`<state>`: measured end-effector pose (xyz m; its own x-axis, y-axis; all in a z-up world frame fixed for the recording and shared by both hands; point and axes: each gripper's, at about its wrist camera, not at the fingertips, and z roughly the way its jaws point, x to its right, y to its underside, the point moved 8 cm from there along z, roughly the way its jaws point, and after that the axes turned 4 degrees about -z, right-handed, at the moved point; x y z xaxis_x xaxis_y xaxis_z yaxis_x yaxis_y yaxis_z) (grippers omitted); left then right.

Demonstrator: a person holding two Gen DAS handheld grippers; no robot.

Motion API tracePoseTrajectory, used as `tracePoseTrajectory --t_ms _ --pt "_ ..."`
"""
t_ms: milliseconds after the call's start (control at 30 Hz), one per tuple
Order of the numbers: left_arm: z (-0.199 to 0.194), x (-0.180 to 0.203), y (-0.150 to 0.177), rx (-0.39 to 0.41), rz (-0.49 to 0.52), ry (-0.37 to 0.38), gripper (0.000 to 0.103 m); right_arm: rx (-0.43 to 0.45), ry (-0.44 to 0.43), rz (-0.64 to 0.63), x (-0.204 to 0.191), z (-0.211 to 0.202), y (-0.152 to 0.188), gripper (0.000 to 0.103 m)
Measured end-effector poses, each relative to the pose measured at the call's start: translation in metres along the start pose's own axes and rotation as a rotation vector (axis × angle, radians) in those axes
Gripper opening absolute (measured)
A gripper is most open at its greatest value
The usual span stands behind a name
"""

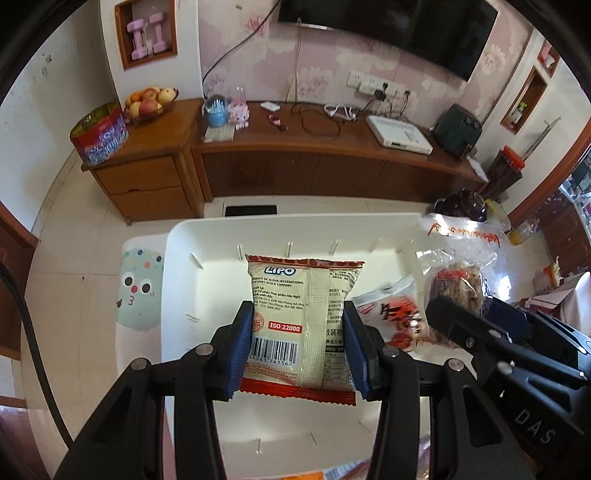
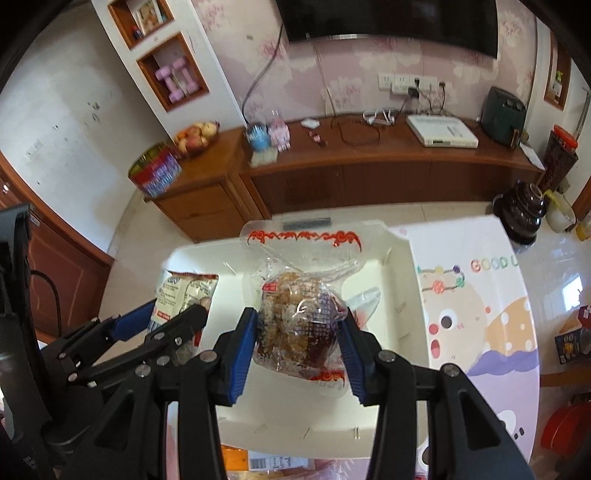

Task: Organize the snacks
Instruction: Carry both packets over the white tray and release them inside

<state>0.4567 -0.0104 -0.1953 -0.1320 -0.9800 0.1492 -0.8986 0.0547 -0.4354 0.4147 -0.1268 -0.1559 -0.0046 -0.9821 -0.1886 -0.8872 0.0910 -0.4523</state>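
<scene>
Now a Lipo packet (image 1: 303,325) is held by the left gripper (image 1: 299,347) and a clear bag (image 2: 299,325) by the right gripper (image 2: 297,347), jaws closed on each, above the bin (image 1: 207,258); probably lowering and release are needed next.

At twelve o'clock in your left view hangs a dark television (image 1: 391,29) on pink floral wallpaper, with a row of wall sockets (image 1: 373,85) just below it. Under those runs a long wooden cabinet (image 1: 314,162) — on it you have a white flat box (image 1: 399,134), a dark green appliance (image 1: 458,131) toward two o'clock, and a blue cup (image 1: 217,112) beside a pink figure (image 1: 239,110). At ten o'clock sit a bowl of fruit (image 1: 149,101) and a red and green tin (image 1: 99,134). Higher up, a wall niche holds pink dumbbells (image 1: 146,35). In your right view, a cartoon-printed tablecloth (image 2: 480,314) fills three o'clock — a dark lidded pot (image 2: 521,214) stands at two.
</scene>
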Motion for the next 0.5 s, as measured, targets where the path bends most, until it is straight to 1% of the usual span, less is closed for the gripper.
tracePoseTrajectory --t_ms 100,133,167,200,233,267,300,333,400,433,500 --pt "0.014 -0.005 0.001 -0.024 -0.006 -0.010 0.045 -0.038 0.015 -0.001 0.002 0.017 0.006 0.044" --pt "0.018 -0.006 0.001 -0.030 -0.009 -0.010 0.047 -0.046 0.017 0.000 0.002 0.021 0.007 0.044" --pt "0.021 -0.007 0.001 -0.039 -0.011 -0.007 0.052 -0.057 0.021 -0.001 0.002 0.025 0.008 0.045" --pt "0.026 -0.010 0.002 -0.051 -0.014 -0.017 0.062 -0.069 0.030 -0.004 0.003 0.030 0.010 0.046" --pt "0.030 -0.013 0.003 -0.062 -0.021 -0.027 0.075 -0.078 0.047 -0.004 0.004 0.033 0.011 0.046" --pt "0.035 -0.019 0.004 -0.080 -0.037 -0.042 0.082 -0.088 0.067 -0.001 0.007 0.036 0.012 0.046" --pt "0.042 -0.026 0.006 -0.124 -0.060 -0.060 0.093 -0.100 0.080 0.009 0.011 0.040 0.014 0.046" --pt "0.050 -0.030 0.009 -0.168 -0.085 -0.036 0.094 -0.111 0.076 0.029 0.016 0.043 0.016 0.046" --pt "0.055 -0.034 0.013 -0.193 -0.133 0.017 0.094 -0.133 0.047 0.068 0.021 0.048 0.019 0.050" --pt "0.055 -0.036 0.015 -0.186 -0.144 0.015 0.094 -0.137 0.042 0.079 0.022 0.049 0.021 0.050" --pt "0.053 -0.038 0.015 -0.161 -0.136 0.000 0.094 -0.138 0.052 0.072 0.023 0.049 0.023 0.052"
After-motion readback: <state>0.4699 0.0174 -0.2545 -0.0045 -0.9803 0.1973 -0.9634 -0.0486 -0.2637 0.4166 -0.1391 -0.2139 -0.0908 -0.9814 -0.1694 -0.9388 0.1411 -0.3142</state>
